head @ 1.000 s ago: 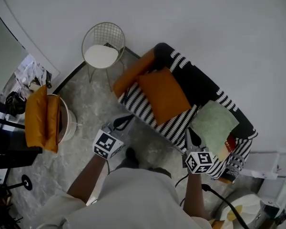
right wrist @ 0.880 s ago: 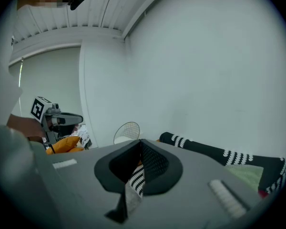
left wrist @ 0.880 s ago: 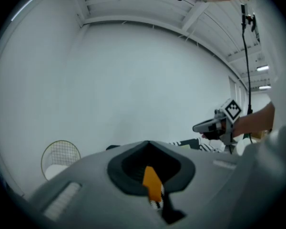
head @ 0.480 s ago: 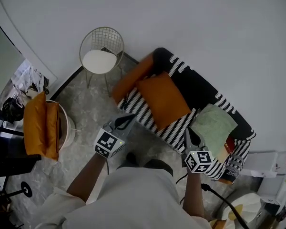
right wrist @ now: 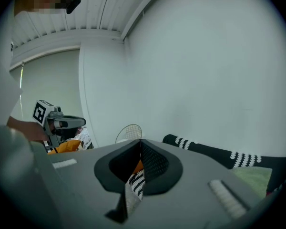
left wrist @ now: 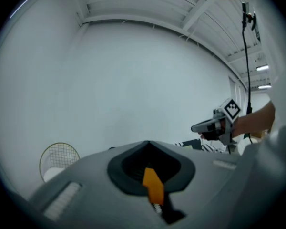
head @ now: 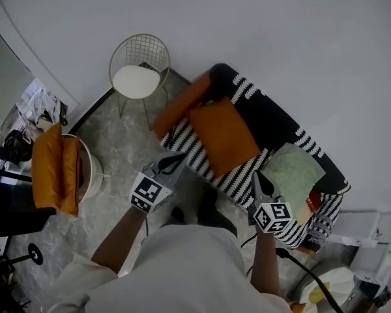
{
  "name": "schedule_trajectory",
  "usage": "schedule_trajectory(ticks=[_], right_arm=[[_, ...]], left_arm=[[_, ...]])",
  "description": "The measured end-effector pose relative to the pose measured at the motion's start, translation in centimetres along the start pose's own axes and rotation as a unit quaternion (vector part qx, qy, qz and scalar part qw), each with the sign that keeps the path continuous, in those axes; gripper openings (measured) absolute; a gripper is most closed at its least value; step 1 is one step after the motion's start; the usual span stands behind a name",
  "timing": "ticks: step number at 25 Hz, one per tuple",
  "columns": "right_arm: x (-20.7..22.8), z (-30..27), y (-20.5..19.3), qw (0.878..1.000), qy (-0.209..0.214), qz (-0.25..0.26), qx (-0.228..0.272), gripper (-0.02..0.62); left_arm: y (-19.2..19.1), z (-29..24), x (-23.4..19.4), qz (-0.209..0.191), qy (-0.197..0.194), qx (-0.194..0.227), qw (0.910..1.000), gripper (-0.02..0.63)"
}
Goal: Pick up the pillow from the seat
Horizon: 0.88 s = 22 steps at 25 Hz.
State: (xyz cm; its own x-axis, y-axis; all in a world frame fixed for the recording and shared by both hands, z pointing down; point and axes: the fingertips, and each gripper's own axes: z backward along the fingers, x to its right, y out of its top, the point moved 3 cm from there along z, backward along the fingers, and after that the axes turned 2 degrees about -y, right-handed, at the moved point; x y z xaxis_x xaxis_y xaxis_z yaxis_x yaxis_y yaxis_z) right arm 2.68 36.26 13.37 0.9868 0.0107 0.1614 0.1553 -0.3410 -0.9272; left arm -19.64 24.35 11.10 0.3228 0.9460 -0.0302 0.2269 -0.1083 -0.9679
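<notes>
Head view: orange pillow [head: 223, 135] lies flat approx mid-seat on the b/w striped sofa [head: 197, 152], its back edge against the black backrest. Both grippers sit lower in frame, in front of the sofa. The pillow is ahead of them and btw them, touching neither.

Left gripper [head: 178, 156]: jaws shut tight, nothing in them. Its tips are at the sofa's front edge, near the pillow's front-left corner but apart from it.

Right gripper [head: 256, 177]: jaws also pressed together, empty. Its tips are at the seat's front edge, in the stretch btw the orange pillow and a green pillow [head: 293, 169], closer to the green one.

A 2nd orange cushion [head: 181, 103] leans at the sofa's left end, just beside the orange pillow. A wire chair [head: 140, 64] w/ white seat pad stands left of the sofa by the wall [head: 280, 38]. Two more orange cushions [head: 55, 168] are stacked far left, well apart from the sofa. The floor [head: 127, 145] is grey, marble-look.

Left gripper view: jaw tips meet in the centre, and the right gripper w/ its marker cube shows off to the right. Right gripper view: jaws together, w/ a sliver of orange and of stripes showing through the slot below the tips. The sofa back and a bit of green pillow are at right, the left gripper at left.
</notes>
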Motion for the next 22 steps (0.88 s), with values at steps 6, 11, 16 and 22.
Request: schedule_trajectory(ticks=[6,11,16,22], right_arm=[[3.0,-3.1,1.1,0.999,0.032,0.012,-0.007,0.006],[6.4,-5.6,2.9,0.998,0.049,0.022,-0.024,0.006],[9.7,-8.1,2.7,0.996,0.076,0.026,-0.032,0.006],[14.2,-10.5,2.7,0.993,0.098,0.038,-0.047,0.006]], left_arm=[[1.0,-3.7,-0.3,0.007,0.020,0.004,0.9998,0.000],[2.1,-7.3,-0.8,0.019,0.037,-0.001,0.9991,0.000],[1.0,-11.0,-1.1,0.029,0.053,-0.008,0.9981,0.000],[0.5,-15.6,-1.2,0.053,0.075,-0.015,0.9957,0.000]])
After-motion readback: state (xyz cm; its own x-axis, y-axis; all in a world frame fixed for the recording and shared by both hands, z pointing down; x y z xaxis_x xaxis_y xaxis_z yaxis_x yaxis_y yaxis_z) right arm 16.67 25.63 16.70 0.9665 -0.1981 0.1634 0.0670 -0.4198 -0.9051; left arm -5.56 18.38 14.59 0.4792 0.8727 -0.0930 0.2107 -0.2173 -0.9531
